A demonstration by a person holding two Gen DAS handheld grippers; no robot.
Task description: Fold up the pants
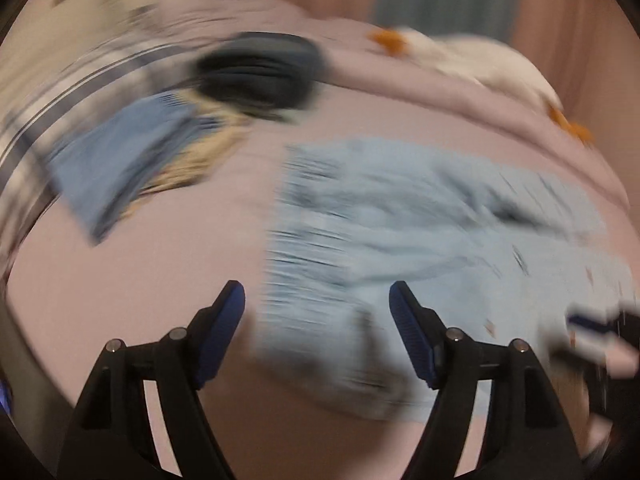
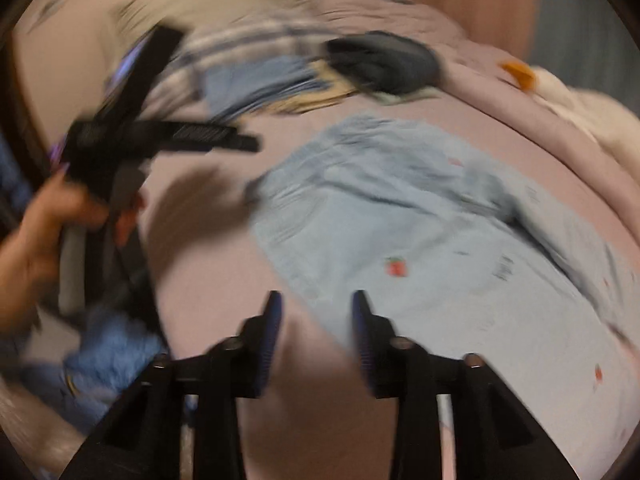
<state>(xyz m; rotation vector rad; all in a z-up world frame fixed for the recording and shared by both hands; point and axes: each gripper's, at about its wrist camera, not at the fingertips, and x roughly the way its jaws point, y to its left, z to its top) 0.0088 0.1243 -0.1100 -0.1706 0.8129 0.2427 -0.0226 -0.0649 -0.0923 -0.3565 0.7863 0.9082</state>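
Note:
Light blue pants [image 1: 420, 232] with small red strawberry marks lie crumpled on the pink bed sheet [image 1: 140, 288]; they also show in the right wrist view [image 2: 420, 232]. My left gripper [image 1: 316, 296] is open and empty, hovering above the pants' near left edge. It also shows in the right wrist view [image 2: 208, 136], held in a hand at the left. My right gripper [image 2: 316, 304] is open and empty above the pants' near edge. Both views are motion-blurred.
Folded clothes lie at the back: a dark grey item [image 1: 260, 72], a blue item [image 1: 120, 160] on a striped cloth [image 1: 60, 92]. A white plush toy [image 1: 472, 60] sits on the bedding at the back right. A blue fuzzy cloth [image 2: 112, 352] lies at the near left.

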